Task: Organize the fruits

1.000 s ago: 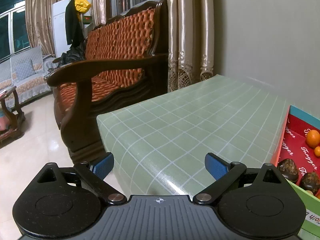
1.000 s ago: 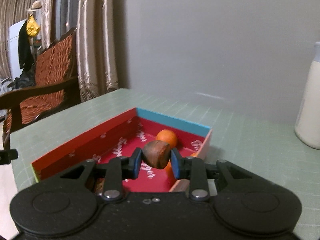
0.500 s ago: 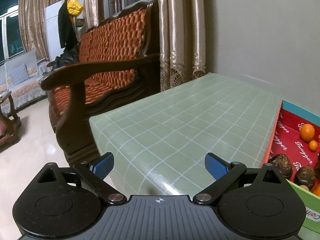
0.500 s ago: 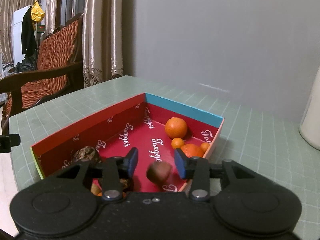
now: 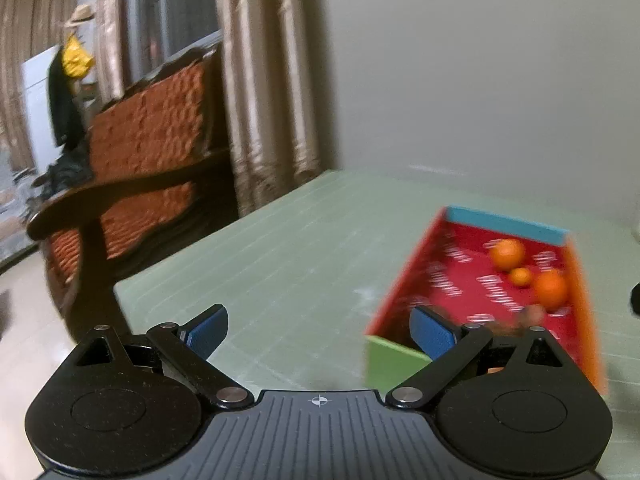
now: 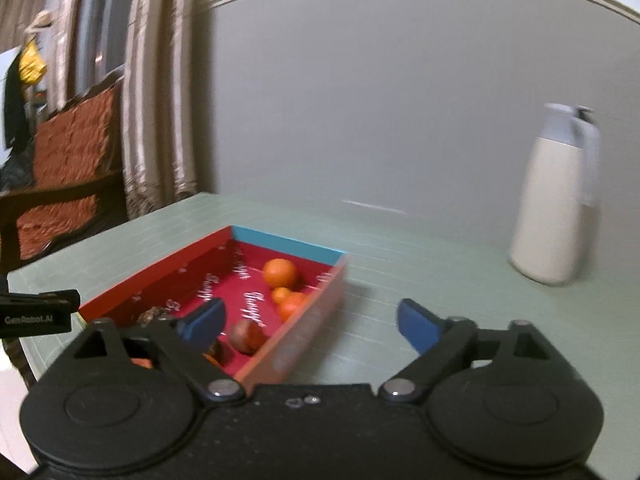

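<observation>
A red box [image 6: 168, 276] with a blue far wall sits on the green tiled table [image 6: 400, 248]; it also shows in the left wrist view [image 5: 404, 280]. Inside lie oranges [image 6: 281, 273] [image 5: 507, 253] and dark brown fruits, one of them [image 6: 247, 335] near the box's front. My right gripper [image 6: 310, 320] is open and empty, above the box's right wall. My left gripper [image 5: 320, 330] is open and empty, over the table at the box's near left corner. Both views are blurred.
A white bottle with a grey cap [image 6: 554, 200] stands at the right of the table by the wall. A wooden sofa with orange cushions [image 5: 136, 152] and curtains [image 5: 256, 92] stand left of the table. The table's left edge [image 5: 120, 292] is close.
My right gripper let go of the brown fruit, which now lies in the box, then opened wide and pulled back to the right. My left gripper swung right toward the box.
</observation>
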The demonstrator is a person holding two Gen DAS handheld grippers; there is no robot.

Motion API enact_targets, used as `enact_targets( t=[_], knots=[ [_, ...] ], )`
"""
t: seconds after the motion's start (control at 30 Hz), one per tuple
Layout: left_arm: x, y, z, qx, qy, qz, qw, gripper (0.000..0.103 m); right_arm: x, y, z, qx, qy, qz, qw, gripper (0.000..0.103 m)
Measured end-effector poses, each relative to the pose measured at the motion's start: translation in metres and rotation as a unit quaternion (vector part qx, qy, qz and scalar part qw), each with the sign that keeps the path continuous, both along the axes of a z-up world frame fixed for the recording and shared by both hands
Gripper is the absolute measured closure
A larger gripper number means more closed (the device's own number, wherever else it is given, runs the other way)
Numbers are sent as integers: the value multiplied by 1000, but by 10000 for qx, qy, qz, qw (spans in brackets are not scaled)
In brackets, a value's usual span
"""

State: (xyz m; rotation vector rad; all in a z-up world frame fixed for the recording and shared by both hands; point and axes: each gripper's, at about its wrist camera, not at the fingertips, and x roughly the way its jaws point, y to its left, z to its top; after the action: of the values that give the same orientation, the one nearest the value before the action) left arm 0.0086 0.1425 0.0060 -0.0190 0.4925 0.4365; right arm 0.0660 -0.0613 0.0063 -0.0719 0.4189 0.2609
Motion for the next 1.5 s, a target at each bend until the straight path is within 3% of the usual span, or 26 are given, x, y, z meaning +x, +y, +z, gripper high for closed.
enact_targets(
  t=[0.3, 0.53, 1.5],
  knots=[
    [-43, -47, 49, -72, -200, -589, 9980, 0, -54, -39, 18, 228, 66, -642, 9977, 1],
    [-73, -49, 67, -176, -359, -773, 9962, 0, -78, -35, 31, 164, -44, -819, 9965, 0],
    [-78, -42, 62, -248, -465, -785, 9955, 0, -89, -11, 41, 71, -104, -619, 9980, 0]
  ],
)
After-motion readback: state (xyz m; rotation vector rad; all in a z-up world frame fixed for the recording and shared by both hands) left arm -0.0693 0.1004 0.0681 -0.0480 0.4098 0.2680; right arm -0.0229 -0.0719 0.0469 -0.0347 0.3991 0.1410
